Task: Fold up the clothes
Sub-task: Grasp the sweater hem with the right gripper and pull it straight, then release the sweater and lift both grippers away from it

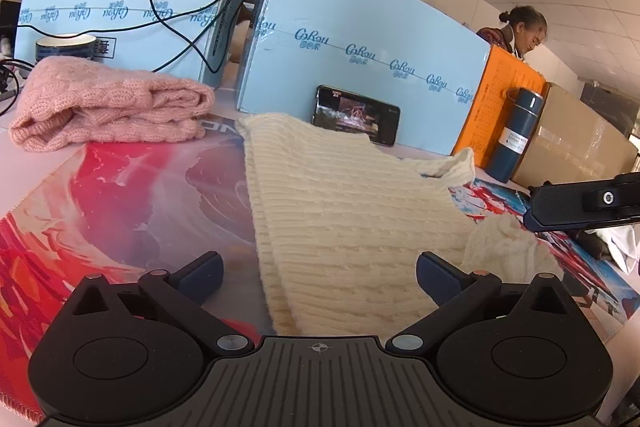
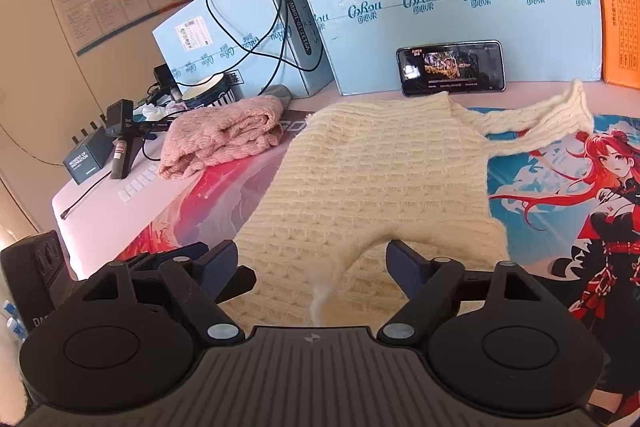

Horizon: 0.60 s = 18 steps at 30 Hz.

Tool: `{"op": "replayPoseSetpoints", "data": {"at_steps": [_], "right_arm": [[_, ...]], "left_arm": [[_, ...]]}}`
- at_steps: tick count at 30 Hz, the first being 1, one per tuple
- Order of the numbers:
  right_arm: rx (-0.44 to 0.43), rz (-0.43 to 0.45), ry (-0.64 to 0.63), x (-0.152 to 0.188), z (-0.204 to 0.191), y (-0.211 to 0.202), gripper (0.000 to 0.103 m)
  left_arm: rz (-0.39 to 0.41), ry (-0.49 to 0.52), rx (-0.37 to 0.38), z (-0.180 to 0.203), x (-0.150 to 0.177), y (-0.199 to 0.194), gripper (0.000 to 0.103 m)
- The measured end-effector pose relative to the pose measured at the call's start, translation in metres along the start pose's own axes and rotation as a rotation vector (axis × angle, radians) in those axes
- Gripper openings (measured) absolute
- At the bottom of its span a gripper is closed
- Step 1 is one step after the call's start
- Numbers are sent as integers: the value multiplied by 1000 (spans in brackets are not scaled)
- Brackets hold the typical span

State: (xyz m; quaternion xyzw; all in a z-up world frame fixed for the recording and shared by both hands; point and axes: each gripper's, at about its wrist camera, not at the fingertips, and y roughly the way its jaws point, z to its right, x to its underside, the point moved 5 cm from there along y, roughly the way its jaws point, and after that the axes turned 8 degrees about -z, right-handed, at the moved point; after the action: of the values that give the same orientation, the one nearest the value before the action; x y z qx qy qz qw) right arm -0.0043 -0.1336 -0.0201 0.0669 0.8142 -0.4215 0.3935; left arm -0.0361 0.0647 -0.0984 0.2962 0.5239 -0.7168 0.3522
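Cream sweater (image 2: 380, 179) lies spread on the printed mat (image 1: 132, 195) of the tabletop (image 2: 96, 203), one sleeve (image 2: 540, 119) trailing toward the phone (image 2: 452, 69), evidently laid flat for folding. Right tool (image 2: 312, 267) stands wide open; a blurred flap of knit hangs between its jaws, unpinched. Left tool (image 1: 320, 275) is likewise open above the hem, gripping nothing. Pink sweater (image 1: 108, 107) sits folded aside, presumably finished.
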Motion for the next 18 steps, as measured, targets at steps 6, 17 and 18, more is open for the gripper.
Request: {"op": "replayPoseSetpoints", "data": {"at_steps": [6, 17, 18], "right_arm": [[-18, 106, 24, 4, 15, -45, 87], [-81, 47, 362, 9, 87, 10, 88], [-81, 43, 361, 10, 86, 11, 88]], "left_arm": [[31, 19, -21, 7, -4, -7, 103], [63, 199, 47, 57, -24, -11, 103], [61, 211, 42, 58, -27, -10, 103]]}}
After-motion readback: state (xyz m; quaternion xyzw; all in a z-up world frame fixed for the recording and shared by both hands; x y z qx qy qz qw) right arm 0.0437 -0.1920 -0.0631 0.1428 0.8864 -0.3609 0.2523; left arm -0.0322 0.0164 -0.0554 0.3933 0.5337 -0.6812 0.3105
